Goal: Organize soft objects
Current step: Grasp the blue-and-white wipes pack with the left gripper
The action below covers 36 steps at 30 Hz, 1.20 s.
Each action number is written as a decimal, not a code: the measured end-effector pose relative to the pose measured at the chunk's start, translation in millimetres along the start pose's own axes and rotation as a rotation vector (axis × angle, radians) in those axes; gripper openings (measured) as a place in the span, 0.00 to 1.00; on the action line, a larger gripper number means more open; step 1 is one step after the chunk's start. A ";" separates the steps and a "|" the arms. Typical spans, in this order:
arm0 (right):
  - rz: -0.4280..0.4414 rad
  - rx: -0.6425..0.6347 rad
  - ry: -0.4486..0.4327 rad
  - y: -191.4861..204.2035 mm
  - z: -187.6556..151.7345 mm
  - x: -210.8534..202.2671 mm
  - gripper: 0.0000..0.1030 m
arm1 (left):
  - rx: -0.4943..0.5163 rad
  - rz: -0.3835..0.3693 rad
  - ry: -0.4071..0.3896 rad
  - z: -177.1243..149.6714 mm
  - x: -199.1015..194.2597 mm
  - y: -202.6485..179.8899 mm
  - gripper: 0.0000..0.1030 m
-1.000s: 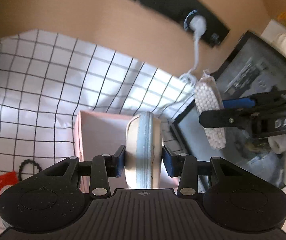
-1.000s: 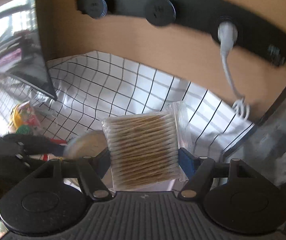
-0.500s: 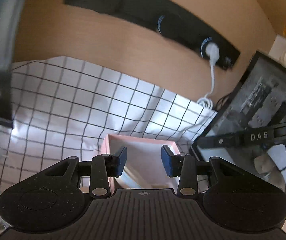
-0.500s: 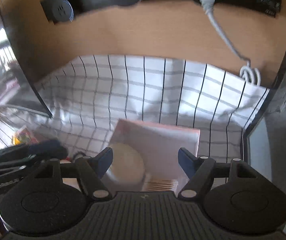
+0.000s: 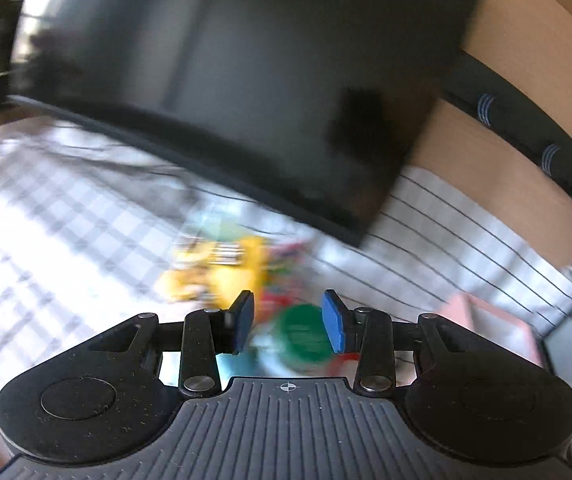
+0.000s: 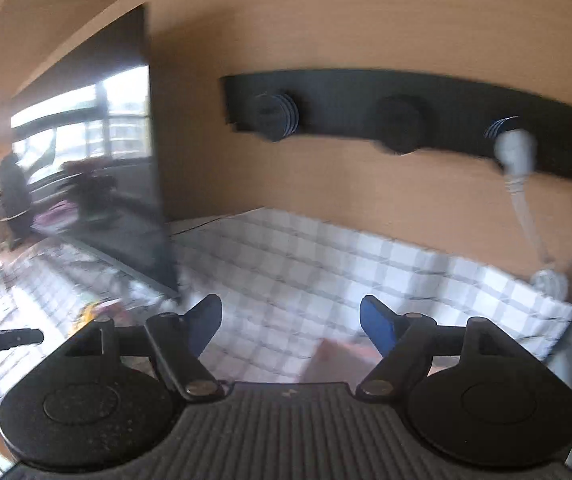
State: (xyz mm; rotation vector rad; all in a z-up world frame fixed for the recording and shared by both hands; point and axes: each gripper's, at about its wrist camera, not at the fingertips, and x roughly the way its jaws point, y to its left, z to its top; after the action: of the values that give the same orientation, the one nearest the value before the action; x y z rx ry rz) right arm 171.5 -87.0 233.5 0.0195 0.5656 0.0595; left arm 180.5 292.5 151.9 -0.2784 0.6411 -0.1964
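Note:
My left gripper (image 5: 288,320) is open with nothing between its blue pads. It hangs over a blurred heap on the checked cloth: a yellow packet (image 5: 214,272) and a green round lid (image 5: 306,334). The pink box (image 5: 490,320) lies off to its right. My right gripper (image 6: 292,322) is open, its jaws widening and empty. It sits just above and behind the near edge of the pink box (image 6: 338,360). What is inside the box cannot be seen. The left gripper's black finger (image 6: 4,338) shows at the far left of the right wrist view.
A black monitor (image 5: 246,100) stands close behind the heap, and it also appears at the left as a monitor (image 6: 126,184) in the right wrist view. On the wooden wall hangs a black power strip (image 6: 406,116) with a white plug (image 6: 514,152). The checked cloth (image 6: 326,248) covers the desk.
The left gripper let go of the round pouch and the right let go of the cotton-swab pack, both over the pink box. The left then swung left to the packets and the right pulled back.

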 end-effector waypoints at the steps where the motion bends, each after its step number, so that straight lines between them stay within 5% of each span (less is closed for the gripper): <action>1: 0.028 -0.008 0.016 8.7 -3.0 5.7 0.74 | -0.011 0.021 -0.008 -3.8 -1.7 9.0 0.40; 9: 0.169 -0.169 0.099 86.6 -54.7 33.7 0.74 | -0.099 0.098 0.083 -41.6 0.1 49.3 0.40; 17: 0.186 -0.311 0.178 132.8 -111.5 45.4 0.74 | -0.139 0.042 0.137 -47.1 18.6 53.6 0.40; 22: 0.171 -0.300 0.237 134.3 -134.3 50.7 0.74 | -0.057 0.101 0.212 -48.5 55.1 41.0 0.44; 26: 0.169 -0.268 0.289 128.6 -152.1 54.0 0.74 | 0.013 0.121 0.196 -51.8 62.1 29.1 0.52; 36: 0.126 -0.179 0.412 108.0 -190.0 71.4 0.74 | 0.049 0.079 0.256 -44.5 80.0 18.0 0.53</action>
State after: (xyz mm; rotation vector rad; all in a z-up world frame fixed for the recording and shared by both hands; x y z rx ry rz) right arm 124.4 25.5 38.6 -0.1339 0.9692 0.2405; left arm 217.7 279.7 67.2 -0.1815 0.8983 -0.1724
